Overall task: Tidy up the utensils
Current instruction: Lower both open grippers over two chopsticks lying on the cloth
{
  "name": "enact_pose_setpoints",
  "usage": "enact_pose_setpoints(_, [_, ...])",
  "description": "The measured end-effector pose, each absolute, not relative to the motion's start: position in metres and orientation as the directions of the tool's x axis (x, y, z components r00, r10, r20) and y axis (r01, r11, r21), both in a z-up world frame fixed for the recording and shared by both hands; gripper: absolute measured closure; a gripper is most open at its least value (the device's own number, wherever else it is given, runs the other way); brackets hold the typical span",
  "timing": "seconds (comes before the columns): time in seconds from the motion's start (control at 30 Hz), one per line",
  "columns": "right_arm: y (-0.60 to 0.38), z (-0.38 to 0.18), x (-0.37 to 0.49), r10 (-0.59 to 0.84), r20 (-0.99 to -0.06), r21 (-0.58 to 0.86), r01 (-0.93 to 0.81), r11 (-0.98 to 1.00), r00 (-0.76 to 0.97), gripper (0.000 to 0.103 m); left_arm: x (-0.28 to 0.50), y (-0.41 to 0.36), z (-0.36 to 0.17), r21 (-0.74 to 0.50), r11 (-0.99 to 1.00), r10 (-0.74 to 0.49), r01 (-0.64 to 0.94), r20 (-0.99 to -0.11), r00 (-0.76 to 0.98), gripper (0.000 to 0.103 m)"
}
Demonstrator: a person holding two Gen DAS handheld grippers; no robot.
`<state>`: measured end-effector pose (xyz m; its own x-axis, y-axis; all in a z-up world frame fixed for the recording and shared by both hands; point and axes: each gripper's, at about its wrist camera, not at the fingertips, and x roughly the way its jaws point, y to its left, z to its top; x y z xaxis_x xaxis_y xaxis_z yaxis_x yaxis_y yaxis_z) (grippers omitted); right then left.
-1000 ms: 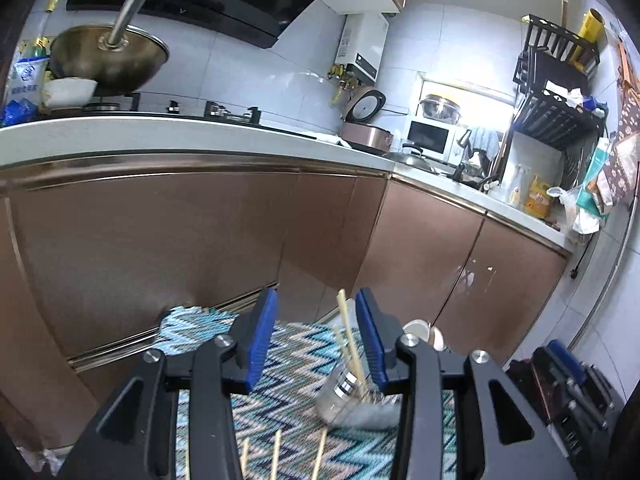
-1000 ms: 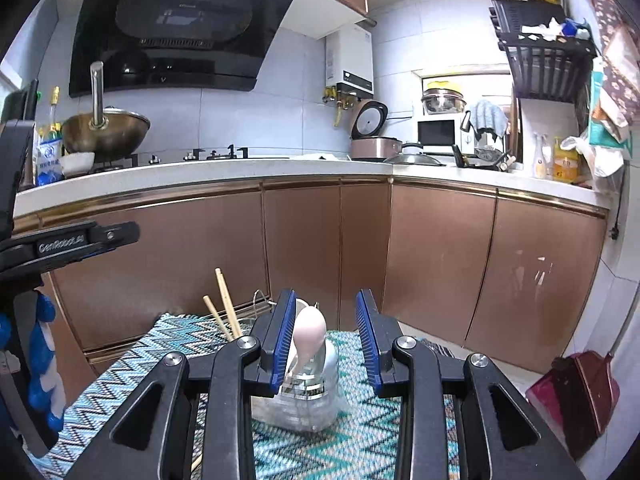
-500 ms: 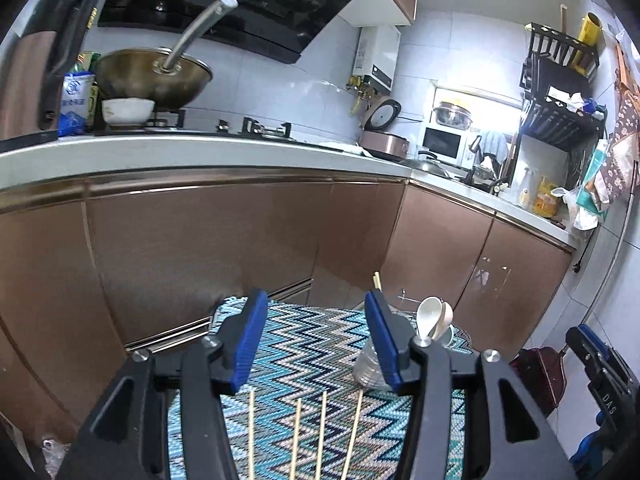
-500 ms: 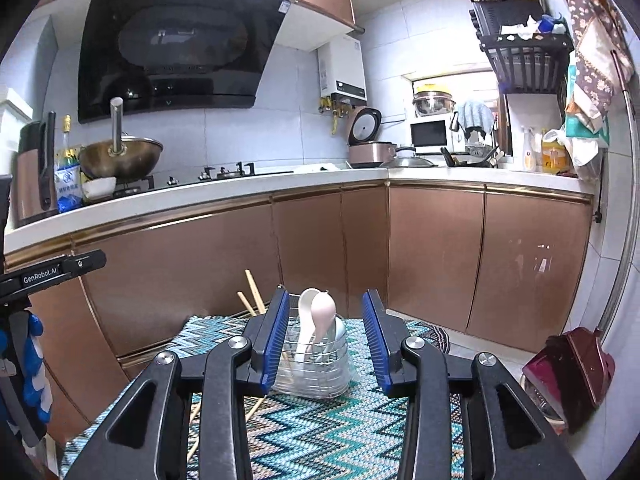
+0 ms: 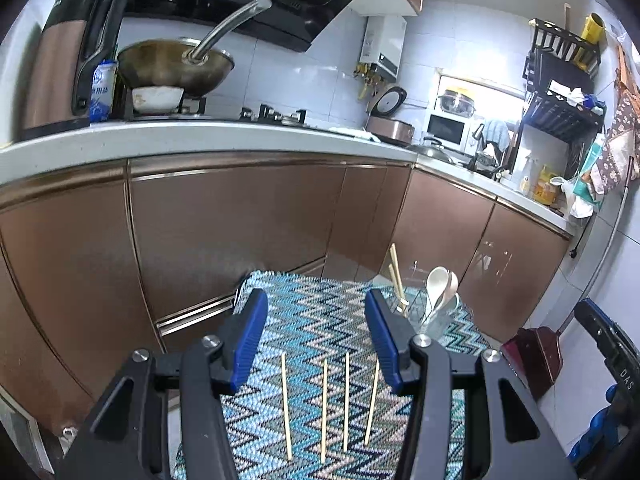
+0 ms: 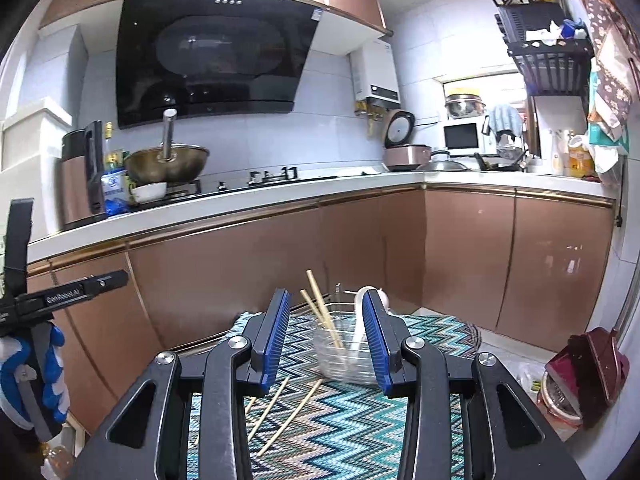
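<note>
A clear holder (image 5: 436,316) stands at the far right of the zigzag cloth (image 5: 320,320), with two wooden chopsticks (image 5: 396,272) and white spoons (image 5: 438,284) upright in it. Several loose chopsticks (image 5: 323,404) lie side by side on the cloth, under and between my left gripper's fingers. My left gripper (image 5: 315,300) is open and holds nothing. In the right wrist view my right gripper (image 6: 325,296) is open too, well short of the holder (image 6: 344,356), with nothing in it. Loose chopsticks (image 6: 292,416) lie below it on the cloth (image 6: 340,420).
Brown cabinet doors (image 5: 240,232) rise close behind the cloth-covered table, under a white counter (image 5: 200,136) with a wok (image 5: 176,64). A dark red dustpan (image 6: 584,372) sits on the floor to the right. My other gripper (image 6: 24,300) shows at the left edge.
Both grippers have drawn back from the holder. The left jaws stand wider, the holder has slid right out from between them, and more loose chopsticks show on the cloth.
</note>
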<state>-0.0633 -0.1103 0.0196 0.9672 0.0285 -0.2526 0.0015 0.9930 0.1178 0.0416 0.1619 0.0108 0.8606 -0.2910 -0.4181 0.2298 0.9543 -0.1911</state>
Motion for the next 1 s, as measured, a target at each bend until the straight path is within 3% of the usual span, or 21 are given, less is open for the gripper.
enact_pose_setpoints(0.4, [-0.107, -0.015, -0.032, 0.112, -0.390, 0.187, -0.041, 0.982, 0.914, 0.065, 0.079, 0.146, -0.039, -0.202, 0.942, -0.336, 0.268, -0.579, 0.743, 0.055])
enact_pose_setpoints(0.77, [-0.099, -0.103, 0.058, 0.284, -0.592, 0.339, -0.087, 0.937, 0.754, 0.065, 0.157, 0.124, -0.130, -0.231, 0.939, -0.336, 0.255, -0.775, 0.536, 0.055])
enact_pose_setpoints(0.9, [-0.088, -0.139, 0.093, 0.299, -0.659, 0.353, -0.067, 0.933, 0.690, 0.073, 0.183, 0.115, -0.157, -0.255, 0.933, -0.348, 0.253, -0.814, 0.465, 0.055])
enact_pose_setpoints(1.0, [-0.081, -0.160, 0.116, 0.283, -0.705, 0.333, -0.049, 0.942, 0.650, 0.076, 0.200, 0.104, -0.171, -0.253, 0.930, -0.349, 0.267, -0.834, 0.428, 0.061])
